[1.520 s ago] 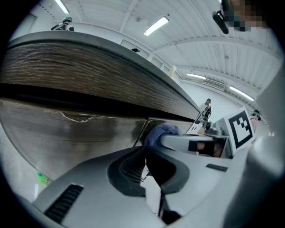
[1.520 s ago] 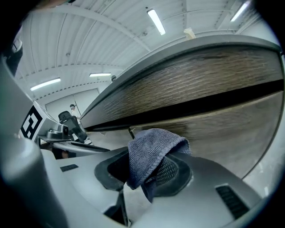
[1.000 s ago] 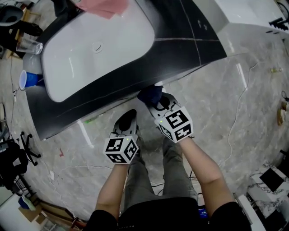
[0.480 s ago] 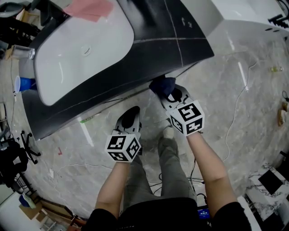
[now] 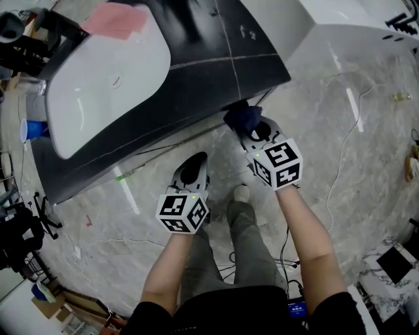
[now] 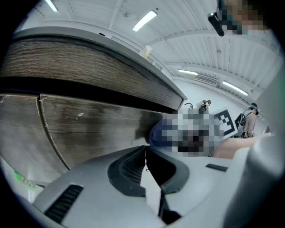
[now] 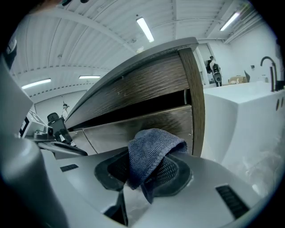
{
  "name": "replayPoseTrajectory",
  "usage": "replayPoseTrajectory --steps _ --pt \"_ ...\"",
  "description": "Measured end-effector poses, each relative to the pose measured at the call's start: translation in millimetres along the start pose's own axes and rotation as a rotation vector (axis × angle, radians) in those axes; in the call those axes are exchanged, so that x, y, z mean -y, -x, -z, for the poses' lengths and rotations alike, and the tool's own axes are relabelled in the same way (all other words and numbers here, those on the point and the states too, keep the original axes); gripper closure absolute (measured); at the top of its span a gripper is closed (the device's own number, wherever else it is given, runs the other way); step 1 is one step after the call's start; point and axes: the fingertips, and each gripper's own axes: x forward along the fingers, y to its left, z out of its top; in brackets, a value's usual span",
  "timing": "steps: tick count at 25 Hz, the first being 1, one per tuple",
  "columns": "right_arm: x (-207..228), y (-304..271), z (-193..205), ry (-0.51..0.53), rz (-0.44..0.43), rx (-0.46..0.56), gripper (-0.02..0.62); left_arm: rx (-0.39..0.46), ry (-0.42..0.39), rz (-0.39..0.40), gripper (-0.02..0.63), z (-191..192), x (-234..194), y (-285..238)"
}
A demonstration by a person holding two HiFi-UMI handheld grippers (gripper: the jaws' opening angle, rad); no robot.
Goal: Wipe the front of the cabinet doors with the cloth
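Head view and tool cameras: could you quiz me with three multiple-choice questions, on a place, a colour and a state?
1. Where does the pink cloth lie?
A) on the floor
B) at the far edge of the white sink
C) on a chair
2. What colour is the cloth in the right tool?
A) dark blue
B) yellow
C) white
3. How is the left tool?
A) wide open
B) shut on a sponge
C) shut, empty
Answers: B, it rests by the sink's rim. A, blue fabric sits between the jaws. C, its jaws meet with nothing between.
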Motion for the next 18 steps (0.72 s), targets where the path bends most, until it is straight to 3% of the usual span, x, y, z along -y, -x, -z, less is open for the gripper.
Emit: replayPoseTrajectory --steps 8,14,18 --pt "-15 9 20 -0.006 -0.029 -0.022 0.472 0.023 0.020 -0.014 0.598 5 -2 0" --pt "-59 -6 50 0.011 -0.081 -0.060 0.472 0.005 0.012 -0.005 0.598 20 -24 5" --pt "-94 -27 70 0.012 -0.122 -0.093 0.472 0.001 0.016 -0.041 0.598 26 -56 23"
